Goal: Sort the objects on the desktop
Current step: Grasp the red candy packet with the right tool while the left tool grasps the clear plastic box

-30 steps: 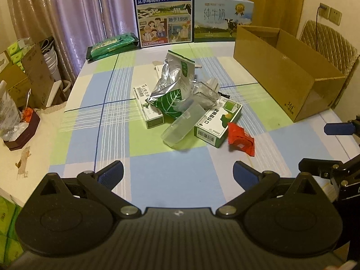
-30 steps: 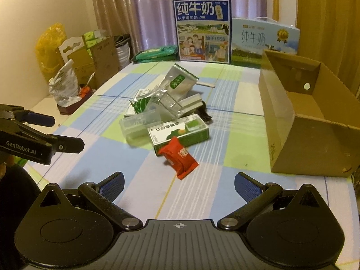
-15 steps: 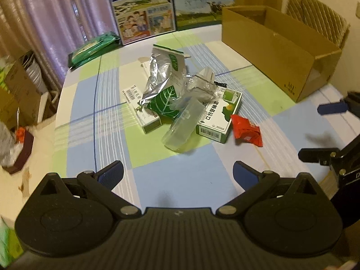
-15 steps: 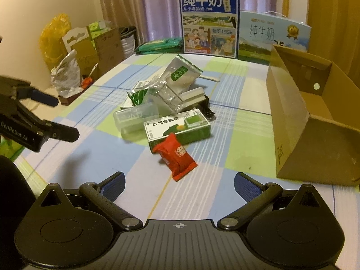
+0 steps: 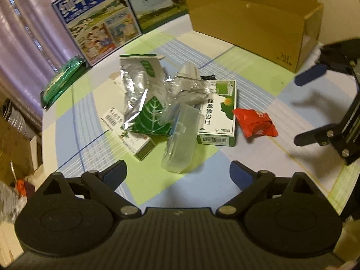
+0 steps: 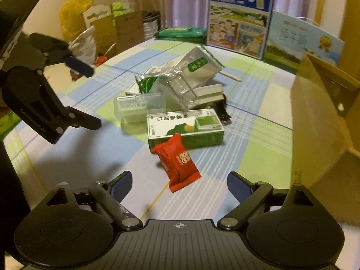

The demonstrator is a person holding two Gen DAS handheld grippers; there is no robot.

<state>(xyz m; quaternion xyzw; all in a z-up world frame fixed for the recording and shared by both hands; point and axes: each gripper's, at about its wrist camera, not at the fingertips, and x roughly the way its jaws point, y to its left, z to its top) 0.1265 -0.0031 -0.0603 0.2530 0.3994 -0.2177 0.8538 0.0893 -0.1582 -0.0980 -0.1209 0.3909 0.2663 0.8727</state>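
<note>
A loose pile of small goods lies in the middle of the checked worktop (image 5: 96, 112): a crumpled silver foil bag (image 5: 137, 83) leans over a green leaf-print packet (image 5: 153, 119), with a clear plastic case (image 5: 181, 144) resting against them and a green-and-white medicine box (image 5: 219, 114) touching the case's far side. A red snack packet (image 6: 177, 162) lies just beside that box, on the near side of it in the right wrist view. An open cardboard box (image 5: 254, 20) stands on the worktop well apart from the pile, toward its right edge. Behind the pile, a blue-topped milk carton (image 6: 238, 18) stands upright near a flat green pack (image 6: 180, 32). The left hand-held gripper (image 5: 177, 172) hovers above the near side of the clear case, jaws spread wide and empty. The right hand-held gripper (image 6: 178, 183) hangs over the red packet, likewise spread apart with nothing between its fingers.
</note>
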